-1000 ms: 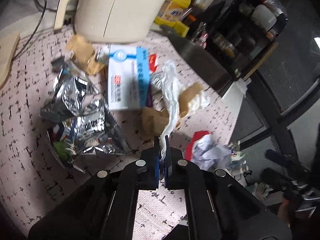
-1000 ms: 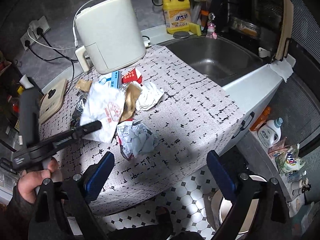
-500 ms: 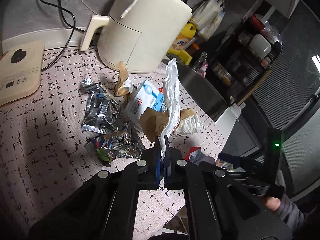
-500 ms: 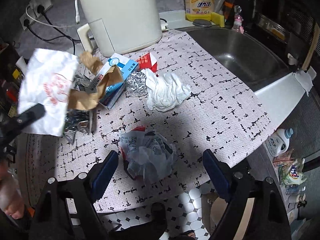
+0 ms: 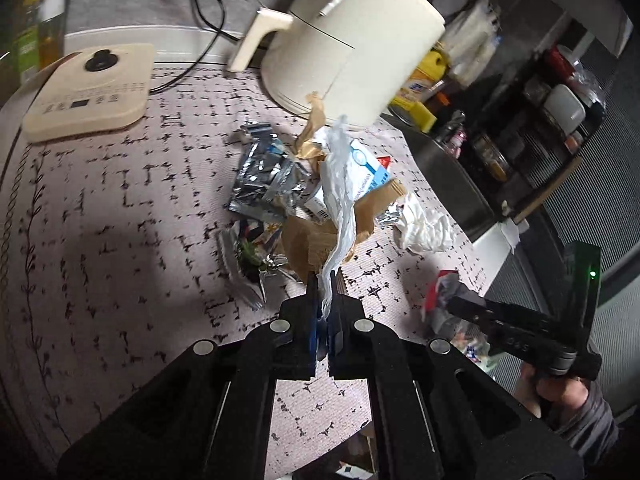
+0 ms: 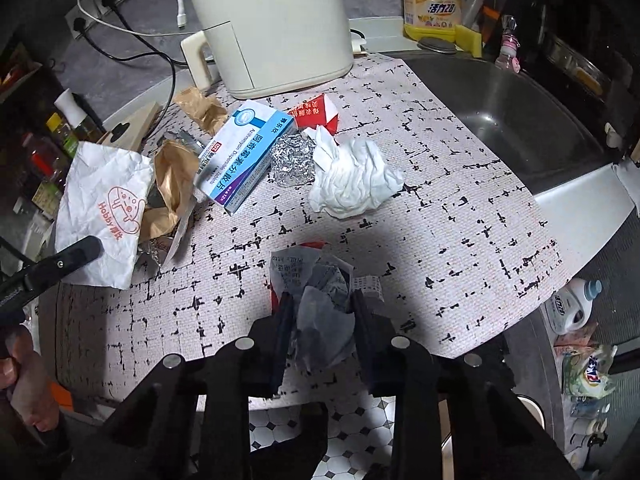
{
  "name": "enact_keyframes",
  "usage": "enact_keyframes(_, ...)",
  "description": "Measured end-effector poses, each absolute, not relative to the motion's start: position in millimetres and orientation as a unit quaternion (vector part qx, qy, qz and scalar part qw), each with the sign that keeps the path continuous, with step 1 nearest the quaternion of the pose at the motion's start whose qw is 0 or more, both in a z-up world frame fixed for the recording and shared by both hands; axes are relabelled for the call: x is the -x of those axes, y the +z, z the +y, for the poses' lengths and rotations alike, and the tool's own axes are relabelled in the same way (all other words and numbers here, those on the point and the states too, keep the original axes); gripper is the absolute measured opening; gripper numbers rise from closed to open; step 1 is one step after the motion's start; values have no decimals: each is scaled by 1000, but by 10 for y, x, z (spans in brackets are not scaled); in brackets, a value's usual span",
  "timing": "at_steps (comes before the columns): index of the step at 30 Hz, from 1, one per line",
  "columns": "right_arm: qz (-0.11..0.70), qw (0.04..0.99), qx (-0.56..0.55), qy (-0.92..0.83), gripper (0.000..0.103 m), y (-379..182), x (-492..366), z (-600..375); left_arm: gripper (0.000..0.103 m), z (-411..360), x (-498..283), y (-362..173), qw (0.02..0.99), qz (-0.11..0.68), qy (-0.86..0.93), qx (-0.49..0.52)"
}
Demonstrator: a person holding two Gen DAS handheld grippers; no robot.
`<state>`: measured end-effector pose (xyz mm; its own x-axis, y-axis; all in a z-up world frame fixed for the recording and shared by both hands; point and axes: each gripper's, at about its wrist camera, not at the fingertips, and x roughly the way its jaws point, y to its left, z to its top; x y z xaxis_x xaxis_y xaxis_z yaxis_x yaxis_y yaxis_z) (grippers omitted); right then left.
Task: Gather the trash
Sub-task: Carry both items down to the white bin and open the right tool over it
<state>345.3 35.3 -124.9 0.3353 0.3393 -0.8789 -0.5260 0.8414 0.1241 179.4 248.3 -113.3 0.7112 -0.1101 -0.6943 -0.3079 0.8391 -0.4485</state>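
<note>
— Two pickups under way at once on a littered kitchen counter. Left gripper clamped tight on the lower edge of a white printed wrapper, held up clear of the pile. Right gripper drawn in around a crumpled paper wad, fingers pressing it from both sides, with the wad low by the counter's front edge.

— Step in hand?

— Grasping, by the look of it. Wrapper already secured and airborne; wad pinched but seemingly not yet lifted.

— Left on the counter?

— Plenty. Medicine box leaning on brown paper; foil ball touching a white tissue; red carton just behind, near the air fryer; foil packets farther left. Early going, judging by that heap.

— Next move?

— Probably a straight lift of the wad, with a firm squeeze first: light, springy paper, liable to slip or shed its loose receipt strip. Then both catches carried to a bin. None plainly in view, so impossible to say which way. Worth keeping the dangling wrapper away from the brown paper below it.
</note>
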Motion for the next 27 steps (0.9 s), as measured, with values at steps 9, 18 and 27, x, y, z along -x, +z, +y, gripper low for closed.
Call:
enact_keyframes(9,507,798,112,307,29,-1253,-3388,203,24,2353,-1417,-1327,865,376,148,299)
enact_keyframes(18,499,798,102,322,27,-1202,-3373,287,2,2350,-1178,-1107,881,347,151,284)
enact_keyframes(27,486,806,91,325,26,-1157,-3378,367,2,2507,-975,-641,900,293,169,274)
